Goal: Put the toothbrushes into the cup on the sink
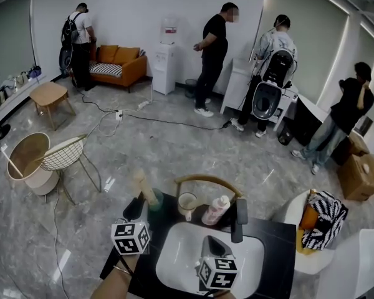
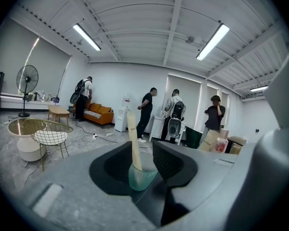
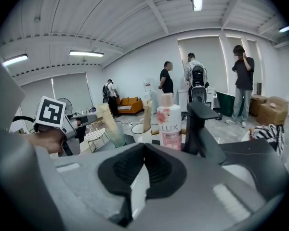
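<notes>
Toothbrush (image 2: 133, 138) upright, tilting left | left gripper (image 2: 138, 147) jaws apart | right gripper (image 3: 143, 147) jaws together

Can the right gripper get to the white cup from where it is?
Probably yes. The right gripper hangs over the basin, and the white cup stands just past the rim, left of the pink bottle, with nothing between them. Its jaws are shut, though.

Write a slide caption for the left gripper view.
Left tongs open, with a green cup between them and a beige toothbrush standing in it.
</notes>
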Demonstrator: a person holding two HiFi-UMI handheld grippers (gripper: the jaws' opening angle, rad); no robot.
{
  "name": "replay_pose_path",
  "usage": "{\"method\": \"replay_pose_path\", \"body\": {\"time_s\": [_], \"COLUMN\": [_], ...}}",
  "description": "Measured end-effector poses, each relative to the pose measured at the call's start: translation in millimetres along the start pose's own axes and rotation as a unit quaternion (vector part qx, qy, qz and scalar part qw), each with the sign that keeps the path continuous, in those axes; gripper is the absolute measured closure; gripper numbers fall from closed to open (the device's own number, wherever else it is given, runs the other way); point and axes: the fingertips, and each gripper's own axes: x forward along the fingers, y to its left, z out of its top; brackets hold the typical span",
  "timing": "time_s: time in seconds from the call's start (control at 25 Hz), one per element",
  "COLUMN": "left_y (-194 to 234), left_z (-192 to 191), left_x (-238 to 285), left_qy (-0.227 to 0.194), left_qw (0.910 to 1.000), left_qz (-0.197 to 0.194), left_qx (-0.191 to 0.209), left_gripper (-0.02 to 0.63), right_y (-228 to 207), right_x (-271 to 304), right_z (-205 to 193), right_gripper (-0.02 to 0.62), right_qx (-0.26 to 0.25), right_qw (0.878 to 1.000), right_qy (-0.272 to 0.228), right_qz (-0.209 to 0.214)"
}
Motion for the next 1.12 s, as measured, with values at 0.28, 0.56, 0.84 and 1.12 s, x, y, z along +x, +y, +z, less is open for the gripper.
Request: {"method": "replay_pose_path", "body": {"time_s": [0.28,0.56,0.84,1.12], "left_y": [-8.1,-9.6,-21.1,-36.5], "left_z": [-3.2,-3.2,10.1,26.2], "left_x": [-37.6,-86.7,-135.7,-162.4], "left_qy": [0.003,0.002,-0.027,-0.041], "left_qw": [0.9999,0.9998,0.9993,0.9990], "left_qz": [-0.008,0.008,0.027,0.018], "left_qx": [-0.007,-0.017,-0.006,-0.007], "left_gripper": [0.488,0.502,0.548,0.598], "right_y": [8.9,17.5,18.1,27.8], "right_x": [-16.0,-36.7,-49.1,-60.3], "right_z": [6.6,22.4,31.6,41.5], "right_gripper": [0.591,0.592,0.592,0.592], "right_qx": [-0.011,-0.003,-0.005,-0.005], "right_qw": [1.000,0.999,0.998,0.997], "right_qy": [-0.014,-0.042,-0.057,-0.077], "right_qz": [0.005,0.012,0.014,0.020]}}
